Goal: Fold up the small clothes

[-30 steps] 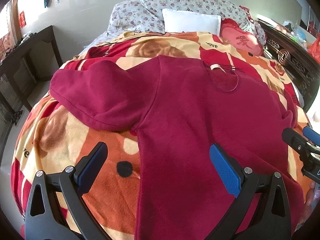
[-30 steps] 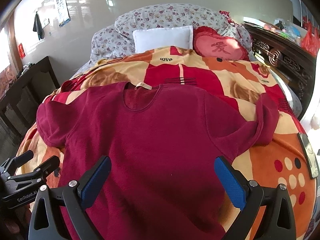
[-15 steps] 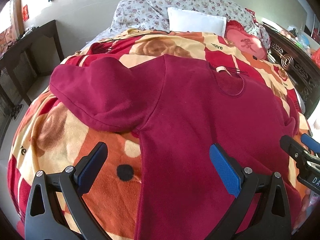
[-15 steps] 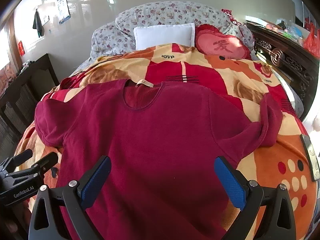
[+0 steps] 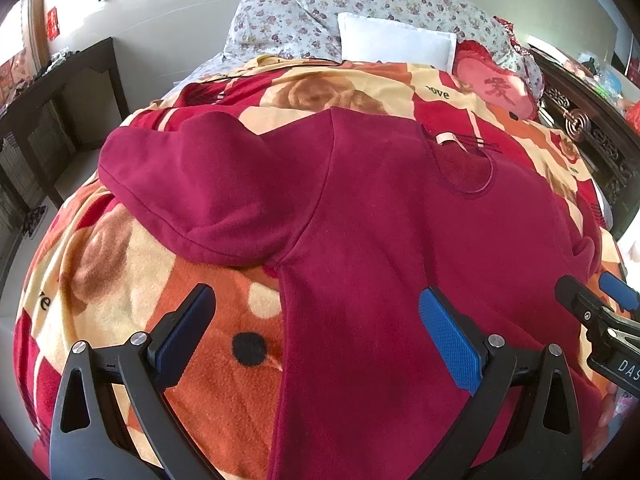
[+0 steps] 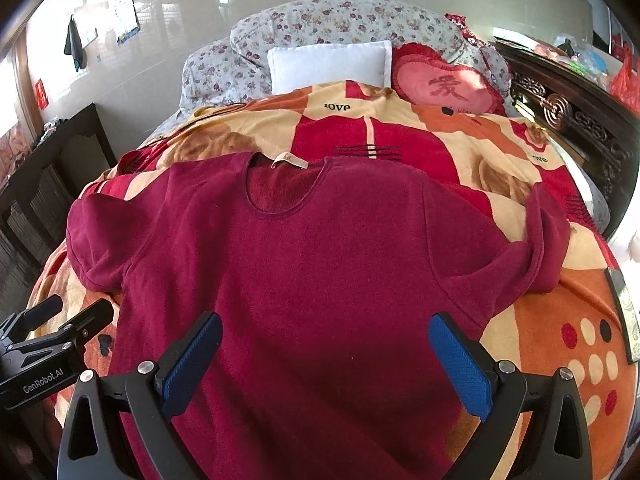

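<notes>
A dark red short-sleeved top (image 6: 320, 280) lies spread face up on the patterned blanket (image 6: 540, 340), neckline (image 6: 286, 196) toward the pillows. Its left sleeve (image 5: 192, 192) lies flat; its right sleeve (image 6: 544, 240) is bunched up. My left gripper (image 5: 316, 320) hovers open over the top's left side edge, below the armpit. My right gripper (image 6: 326, 340) hovers open above the lower middle of the top. Neither touches the cloth. Each gripper shows at the edge of the other's view: the right gripper (image 5: 600, 312) and the left gripper (image 6: 52, 332).
Floral pillows (image 6: 344, 28), a white pillow (image 6: 330, 64) and a pink heart cushion (image 6: 444, 88) sit at the bed's head. Dark carved wooden furniture (image 6: 568, 116) runs along the right, a dark cabinet (image 5: 52, 112) along the left. A flat framed item (image 6: 624, 312) lies at the blanket's right edge.
Both grippers have moved forward and lower toward the top, which looks larger in both views. Both remain open. The top has not moved.
</notes>
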### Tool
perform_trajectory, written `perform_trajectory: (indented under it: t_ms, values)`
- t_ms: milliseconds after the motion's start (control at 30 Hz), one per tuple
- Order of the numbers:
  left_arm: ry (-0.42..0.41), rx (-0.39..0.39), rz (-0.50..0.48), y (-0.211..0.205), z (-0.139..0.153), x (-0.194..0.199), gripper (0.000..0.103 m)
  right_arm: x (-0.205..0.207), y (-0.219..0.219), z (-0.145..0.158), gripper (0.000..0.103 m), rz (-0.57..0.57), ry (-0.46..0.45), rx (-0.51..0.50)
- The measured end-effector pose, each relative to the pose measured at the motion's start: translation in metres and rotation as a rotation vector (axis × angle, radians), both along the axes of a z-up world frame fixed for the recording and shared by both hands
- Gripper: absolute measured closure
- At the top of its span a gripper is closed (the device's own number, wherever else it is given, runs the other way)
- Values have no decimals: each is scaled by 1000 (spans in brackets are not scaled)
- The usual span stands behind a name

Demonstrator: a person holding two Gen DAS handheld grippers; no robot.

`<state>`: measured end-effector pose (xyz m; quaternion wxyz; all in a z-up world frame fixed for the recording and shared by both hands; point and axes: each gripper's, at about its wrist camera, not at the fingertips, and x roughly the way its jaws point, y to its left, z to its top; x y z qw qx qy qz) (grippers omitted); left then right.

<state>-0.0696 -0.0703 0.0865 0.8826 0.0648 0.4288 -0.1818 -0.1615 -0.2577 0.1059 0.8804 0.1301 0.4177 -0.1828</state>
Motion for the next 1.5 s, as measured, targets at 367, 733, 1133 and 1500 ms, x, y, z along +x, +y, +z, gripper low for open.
perform_trajectory:
  t_ms: [367,733,1133,1500]
  values:
    - [1,0,22,8,-4,9,1,9,5,-5,1,21,11,1]
    - [-5,7,102,47,-1,49,1,32,15,-12,1,66,16,-6]
    - [1,20,173,81,-6,74,1,59,35,-21,1,124,46,-4]
    - [-8,-12,234,126,-7,109,1,66,43,-27,1,157,75,-6]
